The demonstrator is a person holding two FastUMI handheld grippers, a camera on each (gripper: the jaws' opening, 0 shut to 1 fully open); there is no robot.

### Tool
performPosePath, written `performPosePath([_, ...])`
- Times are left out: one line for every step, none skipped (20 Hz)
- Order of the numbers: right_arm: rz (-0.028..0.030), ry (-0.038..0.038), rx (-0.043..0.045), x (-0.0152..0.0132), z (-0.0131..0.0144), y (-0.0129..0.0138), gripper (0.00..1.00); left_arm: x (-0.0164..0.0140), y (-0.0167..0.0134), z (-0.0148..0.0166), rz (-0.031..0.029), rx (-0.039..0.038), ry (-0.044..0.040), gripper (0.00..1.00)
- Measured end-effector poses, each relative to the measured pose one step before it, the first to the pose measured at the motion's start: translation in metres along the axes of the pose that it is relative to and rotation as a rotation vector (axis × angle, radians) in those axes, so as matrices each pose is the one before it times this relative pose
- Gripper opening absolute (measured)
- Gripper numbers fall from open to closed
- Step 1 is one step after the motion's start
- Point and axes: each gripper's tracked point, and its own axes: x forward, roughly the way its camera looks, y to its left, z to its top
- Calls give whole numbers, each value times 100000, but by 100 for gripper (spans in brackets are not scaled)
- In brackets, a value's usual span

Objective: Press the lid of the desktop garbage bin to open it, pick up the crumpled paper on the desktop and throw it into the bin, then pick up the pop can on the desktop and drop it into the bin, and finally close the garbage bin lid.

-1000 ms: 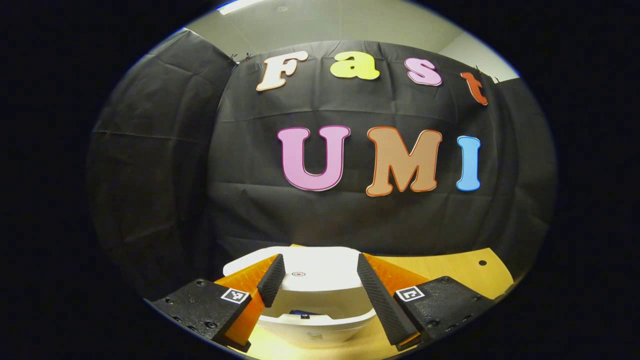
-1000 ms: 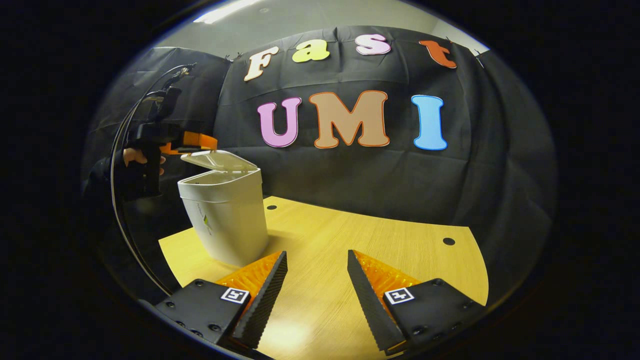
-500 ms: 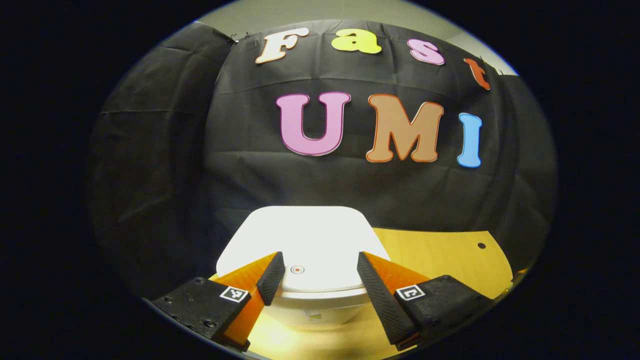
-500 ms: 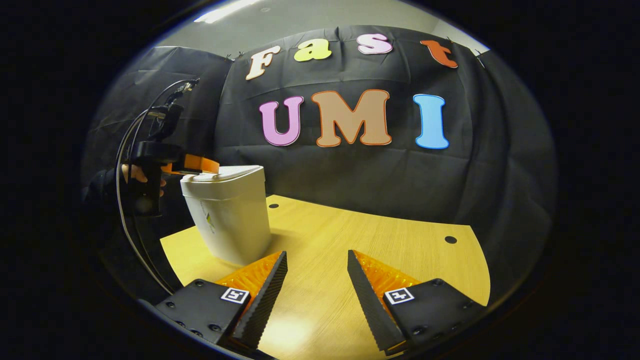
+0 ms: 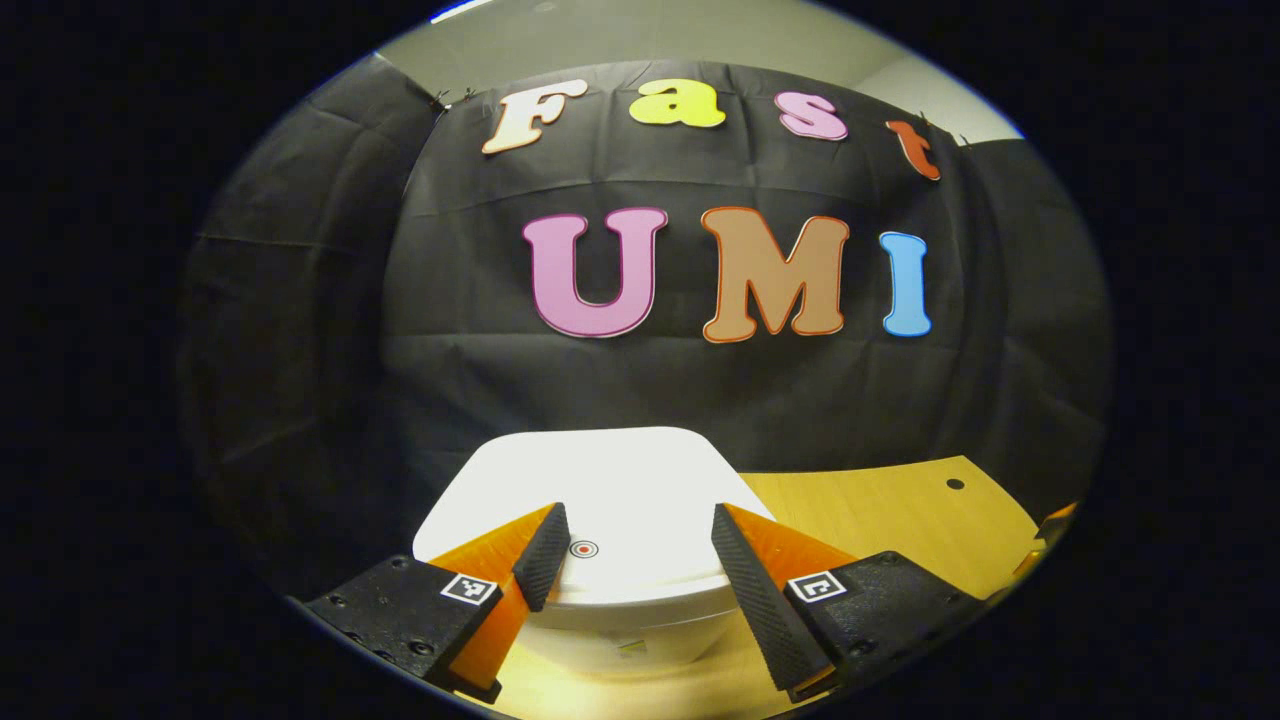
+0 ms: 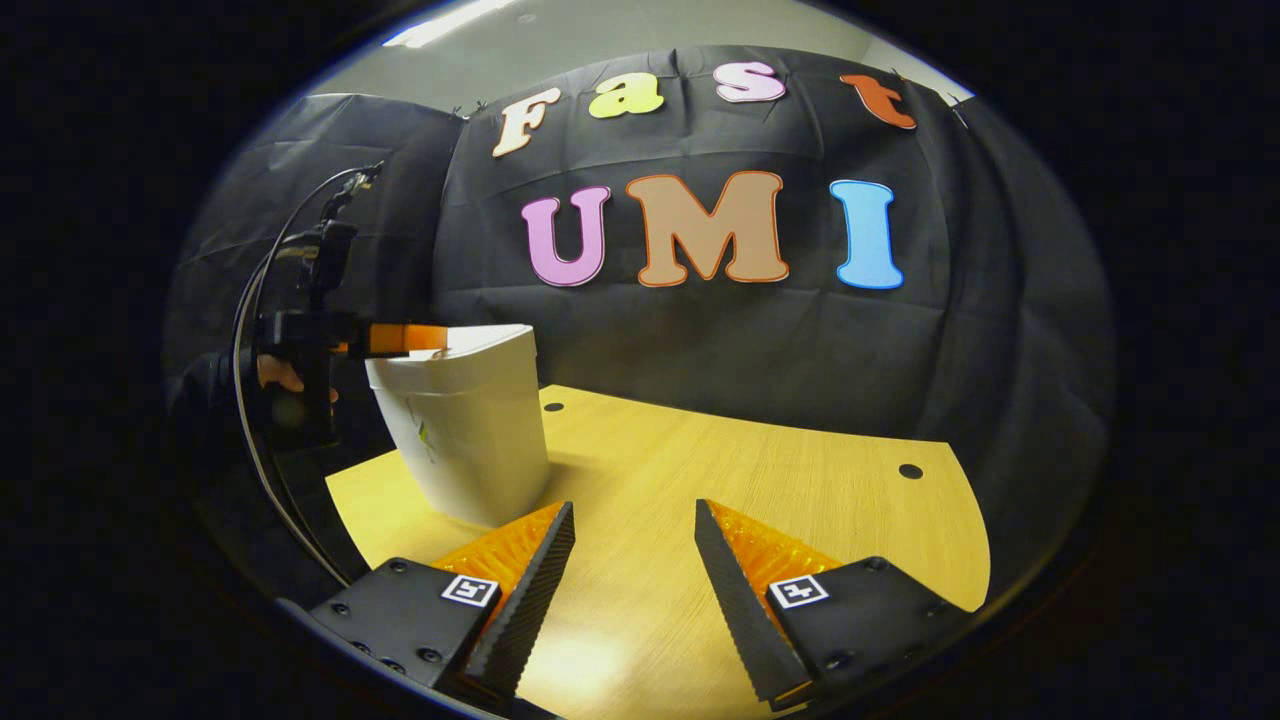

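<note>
A white desktop bin (image 6: 465, 430) stands at the left of the wooden table, its lid (image 5: 600, 490) lying flat and closed. In the left gripper view my left gripper (image 5: 632, 535) is open just above the lid's near edge, its fingers either side of a small round mark (image 5: 583, 549). The right gripper view shows that same left gripper (image 6: 400, 338), held by a hand (image 6: 285, 378), level at the lid's left edge. My right gripper (image 6: 632, 560) is open and empty over the bare tabletop, to the right of the bin and apart from it.
The wooden table (image 6: 800, 500) has a curved far edge with small round holes (image 6: 909, 470). Black cloth closes off the back and the left side. A cable (image 6: 250, 330) loops from the left gripper down past the table's left edge.
The lid has gone from propped open to flat and closed, with my left gripper following it down. The right gripper has barely moved.
</note>
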Motion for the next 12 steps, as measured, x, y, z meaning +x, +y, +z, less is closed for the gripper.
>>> performPosePath([-808, -2129, 813, -83, 907, -266, 83, -164, 14, 396, 620, -1739, -1643, 90])
performPosePath([-918, -2209, 995, -147, 913, -291, 83, -362, -750, 1167, -1501, -1313, -3827, 94])
performPosePath([-1296, -1932, 991, -107, 824, -404, 83, -748, -1127, 1453, -1746, 152, -5152, 94])
performPosePath([-1535, -1740, 1128, -235, 636, -323, 87, -509, -1020, 1567, -2027, 1175, -4967, 93])
performPosePath([-1402, -1710, 1109, -252, 773, -400, 87, -401, -903, 1349, -1972, 2201, -5001, 93])
performPosePath([-1199, -2062, 882, -349, 725, -86, 87, -553, -994, 1463, -2266, 2623, -4764, 93])
performPosePath([-1437, -2162, 447, -303, 918, -242, 84, -469, -1140, 1199, -2258, 2215, -4132, 93])
performPosePath([-1389, -2296, 152, -380, 595, -165, 86, -442, -1032, 767, -2546, 1107, -3454, 93])
performPosePath([-1428, -2081, 29, -389, 635, -103, 88, -424, -1340, 403, -3170, -267, -2009, 93])
performPosePath([-1105, -1923, -339, -352, 535, -33, 89, -337, -1282, 236, -3116, -1260, -1278, 92])
performPosePath([-1253, -1544, -586, -278, 444, -100, 93, -625, -1329, 45, -3240, -2200, -595, 92])
performPosePath([-1111, -1681, -701, -294, 442, -68, 96, -460, -1195, -6, -2615, -2361, -343, 94])
